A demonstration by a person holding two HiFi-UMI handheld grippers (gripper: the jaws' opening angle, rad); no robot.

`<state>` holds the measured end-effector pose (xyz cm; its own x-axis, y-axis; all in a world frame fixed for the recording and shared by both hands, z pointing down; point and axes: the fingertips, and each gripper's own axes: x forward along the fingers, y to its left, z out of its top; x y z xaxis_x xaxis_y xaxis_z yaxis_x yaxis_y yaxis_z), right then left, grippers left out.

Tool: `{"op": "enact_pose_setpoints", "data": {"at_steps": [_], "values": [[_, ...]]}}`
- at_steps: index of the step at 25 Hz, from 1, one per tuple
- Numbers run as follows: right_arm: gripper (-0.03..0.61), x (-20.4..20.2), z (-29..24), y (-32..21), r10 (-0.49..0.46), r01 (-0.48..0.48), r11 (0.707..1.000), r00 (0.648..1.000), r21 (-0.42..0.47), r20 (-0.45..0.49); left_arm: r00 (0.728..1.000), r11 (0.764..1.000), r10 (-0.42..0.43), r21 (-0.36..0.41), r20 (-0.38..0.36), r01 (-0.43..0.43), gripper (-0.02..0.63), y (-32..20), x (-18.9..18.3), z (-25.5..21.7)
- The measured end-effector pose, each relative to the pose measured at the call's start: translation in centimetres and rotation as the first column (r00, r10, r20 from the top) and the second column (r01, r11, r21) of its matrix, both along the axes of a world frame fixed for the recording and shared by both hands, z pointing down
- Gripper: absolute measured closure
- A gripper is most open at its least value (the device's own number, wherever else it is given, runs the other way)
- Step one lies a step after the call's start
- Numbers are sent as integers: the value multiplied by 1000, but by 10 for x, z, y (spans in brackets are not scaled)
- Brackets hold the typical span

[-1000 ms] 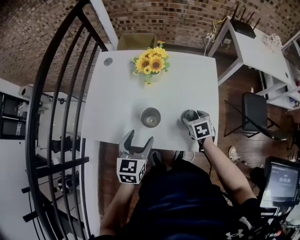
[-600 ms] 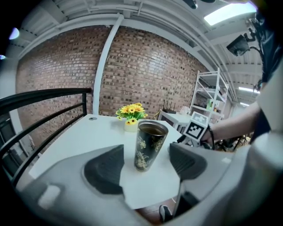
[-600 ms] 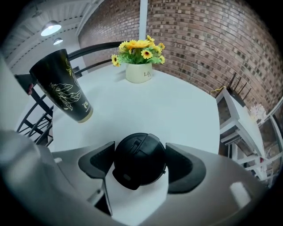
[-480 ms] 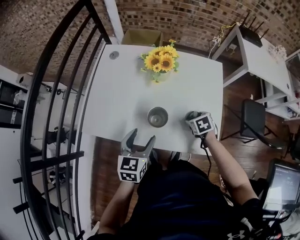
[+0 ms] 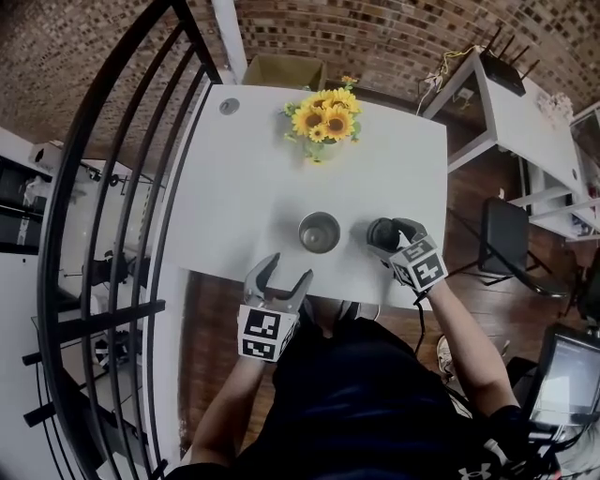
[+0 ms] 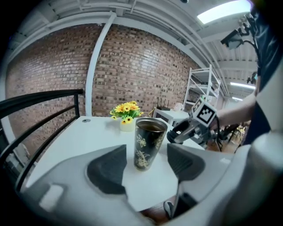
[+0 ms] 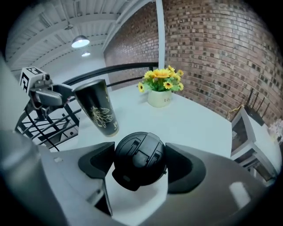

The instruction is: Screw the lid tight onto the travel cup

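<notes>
A pot of sunflowers [image 5: 325,120] stands at the far edge of the white table [image 5: 244,178], with a black railing [image 5: 103,216] along the table's left, a brick wall [image 5: 375,28] beyond it, and a second white desk [image 5: 525,112] and black chair [image 5: 506,239] to its right.

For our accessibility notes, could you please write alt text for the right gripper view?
The right gripper holds a round black lid between its fingers over a white table. Beyond stands a dark, open travel cup with a gold floral print, and farther back a pot of sunflowers against a brick wall.
</notes>
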<state>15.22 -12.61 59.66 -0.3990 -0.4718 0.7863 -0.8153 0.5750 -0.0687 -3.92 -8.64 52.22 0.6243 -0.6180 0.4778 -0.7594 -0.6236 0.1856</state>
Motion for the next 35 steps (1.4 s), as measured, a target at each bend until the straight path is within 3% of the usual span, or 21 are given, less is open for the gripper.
{"op": "enact_pose_setpoints", "data": {"at_steps": [5,9,14,18,24,29,31,32,33,35], "values": [[215,-15,-53,-4,-90,86,995,993,50,83,996,996,71,56,54,-74,322,-5,8,10],[215,-47,-116,-9,-282,271,955,956,117,85,981,982,163,83,102,-172,268,-11,26,14],[216,-115,-157,-13,-517,507,846,856,163,18,982,982,159,91,105,-168,222,-30,36,29],[216,-154,-137,-10,-643,647,756,763,102,-68,976,975,184,105,121,-197,209,-41,50,35],[218,-172,-103,-2,-782,796,605,585,-34,-215,949,951,255,130,183,-280,209,-47,61,39],[216,-173,-98,-2,-856,860,505,489,-66,-169,939,942,296,108,176,-317,209,-52,65,53],[218,-172,-98,-1,-866,866,495,486,-66,-116,934,937,307,111,180,-330,213,-53,67,55],[216,-172,-99,-1,-861,861,506,499,-59,-99,934,937,308,113,181,-331,222,-54,66,55],[218,-173,-100,-1,-848,848,528,523,-46,-87,936,938,303,115,179,-326,223,-54,66,54],[218,-175,-102,-3,-794,796,605,603,-7,-80,948,948,270,124,169,-292,227,-54,64,53]]}}
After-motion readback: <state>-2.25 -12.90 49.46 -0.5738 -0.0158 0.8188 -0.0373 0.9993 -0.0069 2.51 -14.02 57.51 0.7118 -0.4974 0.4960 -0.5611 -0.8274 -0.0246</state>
